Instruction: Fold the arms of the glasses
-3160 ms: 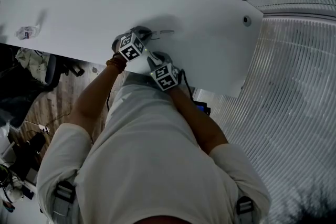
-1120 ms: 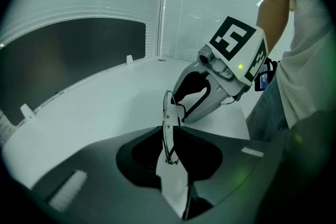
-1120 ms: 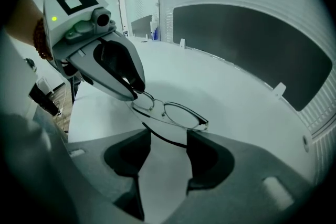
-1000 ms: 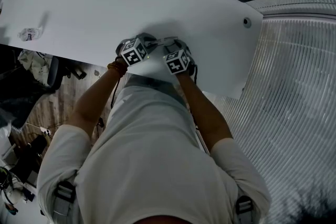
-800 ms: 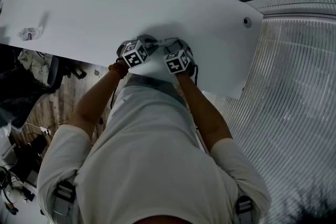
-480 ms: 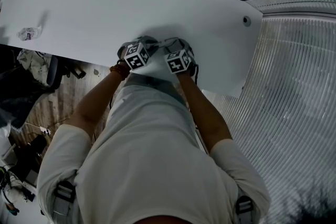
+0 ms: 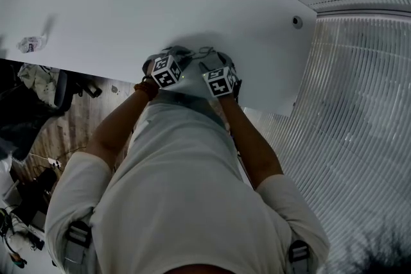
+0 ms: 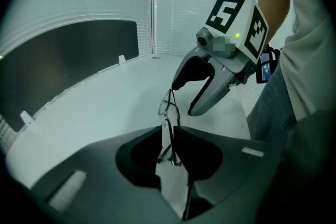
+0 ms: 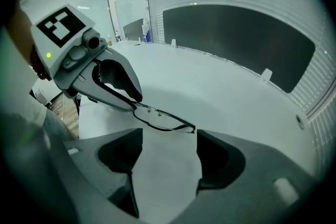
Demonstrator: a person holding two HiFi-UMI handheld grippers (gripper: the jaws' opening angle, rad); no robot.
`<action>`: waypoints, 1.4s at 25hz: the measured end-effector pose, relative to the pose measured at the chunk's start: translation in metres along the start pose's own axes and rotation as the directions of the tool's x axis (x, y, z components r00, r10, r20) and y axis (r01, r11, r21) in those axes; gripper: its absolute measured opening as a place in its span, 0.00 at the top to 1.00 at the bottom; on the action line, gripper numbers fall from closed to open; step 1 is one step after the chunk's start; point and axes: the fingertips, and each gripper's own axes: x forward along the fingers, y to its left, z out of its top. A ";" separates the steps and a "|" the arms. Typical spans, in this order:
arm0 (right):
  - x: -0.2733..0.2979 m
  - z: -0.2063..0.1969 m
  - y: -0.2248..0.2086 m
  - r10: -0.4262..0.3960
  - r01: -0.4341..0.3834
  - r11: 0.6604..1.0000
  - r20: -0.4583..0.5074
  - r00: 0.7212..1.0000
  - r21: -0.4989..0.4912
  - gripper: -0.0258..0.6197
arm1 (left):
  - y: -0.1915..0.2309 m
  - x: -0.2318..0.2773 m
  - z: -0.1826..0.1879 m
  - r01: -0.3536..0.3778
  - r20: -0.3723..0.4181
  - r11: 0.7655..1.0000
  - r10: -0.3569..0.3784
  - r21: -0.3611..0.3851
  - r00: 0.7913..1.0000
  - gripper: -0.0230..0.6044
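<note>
Left gripper view: left gripper [image 8: 167,132] is pinching thin wire glasses [image 8: 169,106] near table [image 8: 100,99] edge; right gripper [image 9: 169,136], just opening wide, is gripping nothing.

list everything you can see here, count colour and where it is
white curved table: one, white, fills the upper head view
thin dark wire-framed glasses: one, dark, by the table's near edge, between the two grippers
small crumpled scrap: one, pale, far left of the table
dark panel: one, black, behind the table
wooden floor: brown, left of the person
white shirt: one, on the person, lower head view
left gripper: one, grey with a marker cube, closed on the glasses
right gripper: one, grey with a marker cube, jaws have just been opening, nothing between them, glasses just ahead
</note>
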 end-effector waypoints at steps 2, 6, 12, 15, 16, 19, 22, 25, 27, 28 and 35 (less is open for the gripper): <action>-0.008 0.002 0.000 0.007 -0.008 1.000 0.026 1.000 0.029 0.48 | 0.001 -0.001 0.000 -0.006 0.006 1.000 0.006 -0.005 1.000 0.85; -0.029 0.015 -0.009 0.001 -0.014 0.994 0.120 0.993 0.108 0.48 | 0.003 -0.007 0.003 -0.024 0.034 0.999 0.025 -0.029 0.999 0.84; -0.065 0.044 -0.030 -0.029 -0.022 0.982 0.267 0.963 0.187 0.48 | 0.015 -0.024 0.017 -0.062 0.081 0.996 0.067 -0.066 0.994 0.84; -0.097 0.073 -0.036 -0.034 -0.054 0.973 0.370 0.929 0.225 0.48 | 0.026 -0.055 0.046 -0.101 0.169 0.987 0.121 -0.124 0.978 0.84; -0.110 0.085 -0.037 -0.034 -0.068 0.970 0.407 0.913 0.233 0.48 | 0.029 -0.069 0.060 -0.114 0.207 0.983 0.142 -0.144 0.968 0.84; -0.154 0.126 -0.036 -0.027 -0.109 0.967 0.519 0.854 0.230 0.49 | 0.043 -0.116 0.104 -0.146 0.325 0.968 0.208 -0.204 0.922 0.85; -0.199 0.162 -0.033 -0.025 -0.128 0.971 0.621 0.783 0.201 0.51 | 0.051 -0.159 0.147 -0.159 0.432 0.959 0.249 -0.235 0.867 0.86; -0.239 0.188 -0.028 -0.021 -0.143 0.974 0.702 0.712 0.174 0.58 | 0.051 -0.198 0.187 -0.162 0.523 0.956 0.271 -0.245 0.808 0.88; -0.264 0.203 -0.023 -0.016 -0.145 0.978 0.747 0.664 0.150 0.65 | 0.052 -0.224 0.210 -0.150 0.582 0.952 0.282 -0.266 0.763 0.89; -0.277 0.210 -0.019 -0.011 -0.145 0.980 0.768 0.640 0.135 0.69 | 0.051 -0.237 0.221 -0.141 0.609 0.951 0.287 -0.276 0.739 0.90; -0.339 0.245 0.009 0.011 -0.171 0.980 0.839 0.544 0.098 0.96 | 0.036 -0.302 0.275 -0.059 0.718 0.961 0.243 -0.272 0.652 0.96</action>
